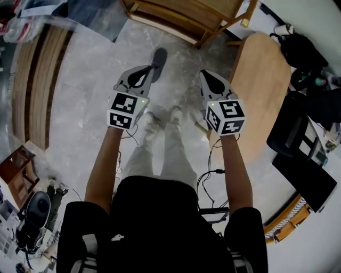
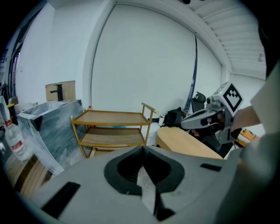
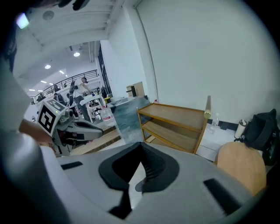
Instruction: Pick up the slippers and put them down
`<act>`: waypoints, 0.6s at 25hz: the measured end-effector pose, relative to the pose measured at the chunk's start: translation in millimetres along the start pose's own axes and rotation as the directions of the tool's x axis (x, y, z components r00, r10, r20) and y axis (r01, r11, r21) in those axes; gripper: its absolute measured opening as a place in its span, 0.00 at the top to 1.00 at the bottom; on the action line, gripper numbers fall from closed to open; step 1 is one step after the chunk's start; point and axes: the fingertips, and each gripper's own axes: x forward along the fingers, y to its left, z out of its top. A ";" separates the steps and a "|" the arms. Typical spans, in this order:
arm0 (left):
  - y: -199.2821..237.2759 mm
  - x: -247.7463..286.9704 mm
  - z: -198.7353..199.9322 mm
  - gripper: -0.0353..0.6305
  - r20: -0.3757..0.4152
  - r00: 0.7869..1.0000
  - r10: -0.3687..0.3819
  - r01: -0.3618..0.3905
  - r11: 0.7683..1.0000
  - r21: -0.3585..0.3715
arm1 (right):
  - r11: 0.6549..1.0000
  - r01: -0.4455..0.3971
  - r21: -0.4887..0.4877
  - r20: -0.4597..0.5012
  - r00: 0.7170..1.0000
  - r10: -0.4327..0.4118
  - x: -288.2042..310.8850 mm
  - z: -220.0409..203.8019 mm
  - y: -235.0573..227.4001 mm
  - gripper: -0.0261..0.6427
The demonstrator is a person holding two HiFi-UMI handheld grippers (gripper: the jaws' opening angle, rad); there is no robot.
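Note:
One dark grey slipper [image 1: 159,56] lies on the pale stone floor, just past the tips of my left gripper [image 1: 151,70] in the head view. The gripper hangs well above it and is apart from it. In the left gripper view the left gripper [image 2: 142,148] has its jaws meeting at the tip with nothing between them. My right gripper [image 1: 204,74] is held out level with the left one, its jaws [image 3: 141,143] also closed to a point and empty. A second slipper is not visible; the grippers hide part of the floor.
A two-tier wooden shelf cart [image 1: 181,16] stands straight ahead by the white wall. An oval wooden table [image 1: 261,90] is on the right, with black bags [image 1: 301,50] beyond it. Wooden slats [image 1: 42,80] run along the left. The person's white shoes [image 1: 160,117] are below the grippers.

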 end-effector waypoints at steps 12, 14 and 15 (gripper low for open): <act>-19.7 -100.2 72.1 0.94 0.170 0.984 -0.054 0.056 0.998 -0.010 | 0.993 0.076 -0.086 0.120 0.991 -0.065 -80.0 64.5 59.9 0.96; -26.8 -119.4 85.5 0.94 0.199 0.978 -0.066 0.068 0.998 -0.005 | 0.992 0.085 -0.091 0.145 0.987 -0.071 -93.0 71.9 70.0 0.96; -29.9 -128.3 91.0 0.94 0.214 0.975 -0.067 0.068 0.998 0.002 | 0.992 0.089 -0.094 0.155 0.985 -0.074 -99.5 74.3 75.2 0.96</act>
